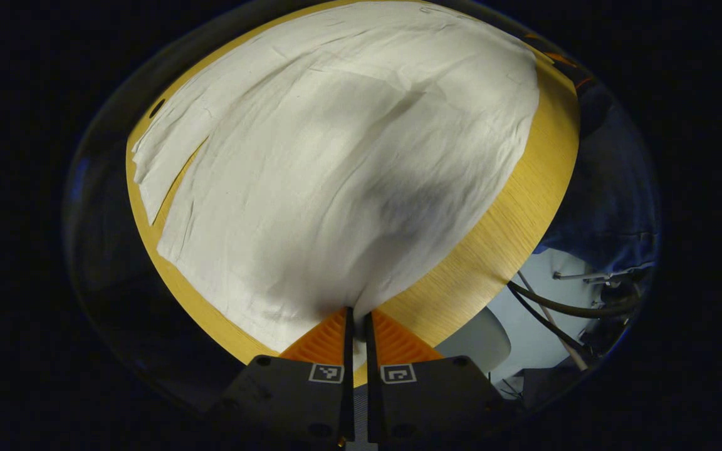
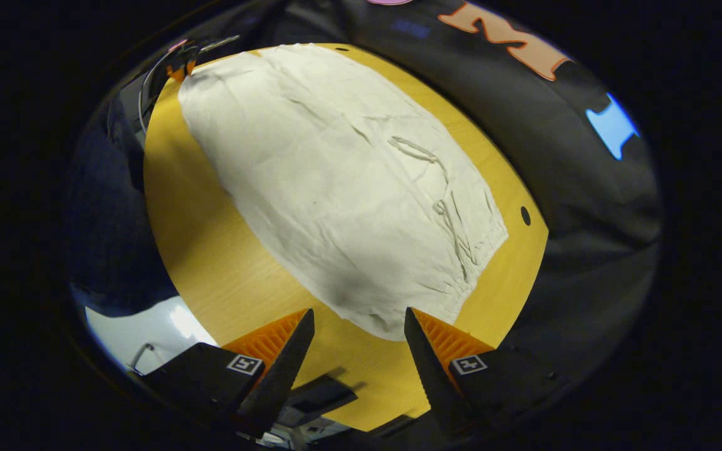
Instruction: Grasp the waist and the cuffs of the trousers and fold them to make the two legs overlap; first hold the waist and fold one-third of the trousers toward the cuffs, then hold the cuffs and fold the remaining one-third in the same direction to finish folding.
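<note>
Here left gripper (image 1: 357, 313) clenched, seemingly pinching trousers (image 1: 348, 156) edge; right gripper (image 2: 359, 319) spread wide, holding nothing.

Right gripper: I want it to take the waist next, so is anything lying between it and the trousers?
Nothing visible: the right gripper is open, with only bare table before the trousers waist corner.

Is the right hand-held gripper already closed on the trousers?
No. In the right gripper view the right hand-held gripper stands open, its fingers apart, with the trousers' waist corner between them, ungripped.
</note>
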A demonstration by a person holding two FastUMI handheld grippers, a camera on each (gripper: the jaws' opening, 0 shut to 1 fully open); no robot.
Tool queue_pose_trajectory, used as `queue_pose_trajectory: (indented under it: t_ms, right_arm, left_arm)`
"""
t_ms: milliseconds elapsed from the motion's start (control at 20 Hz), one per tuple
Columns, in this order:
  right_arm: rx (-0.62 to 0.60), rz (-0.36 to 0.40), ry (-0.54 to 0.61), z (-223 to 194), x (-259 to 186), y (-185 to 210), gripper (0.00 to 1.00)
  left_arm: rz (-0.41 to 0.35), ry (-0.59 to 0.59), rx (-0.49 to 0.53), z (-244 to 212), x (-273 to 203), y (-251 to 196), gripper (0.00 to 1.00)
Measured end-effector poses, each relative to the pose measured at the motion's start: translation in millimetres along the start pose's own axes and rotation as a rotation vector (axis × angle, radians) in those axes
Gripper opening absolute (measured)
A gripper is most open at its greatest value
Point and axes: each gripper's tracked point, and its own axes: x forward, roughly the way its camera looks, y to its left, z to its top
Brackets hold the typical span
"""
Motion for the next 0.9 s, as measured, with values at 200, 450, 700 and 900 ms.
queue_pose_trajectory:
  t_ms: [200, 450, 700, 900]
  right_arm:
    - [-0.118, 0.044, 0.048, -15.6, 24.2, -5.9, 0.94]
    - [-0.194, 0.144, 0.105, -30.2, 46.7, -9.9, 0.87]
    - [-0.214, 0.202, 0.111, -28.9, 52.2, -5.1, 0.65]
    - [-0.17, 0.263, 0.169, -32.2, 52.9, 2.8, 0.53]
  left_arm:
    - [0.033, 0.007, 0.003, 0.0, -0.3, -2.3, 0.07]
    - [0.04, 0.033, 0.007, -0.8, 2.4, 1.4, 0.04]
    - [0.034, 0.056, 0.004, -1.6, 4.3, 2.1, 0.04]
    - [0.028, 0.06, -0.006, 2.8, 8.7, 1.4, 0.04]
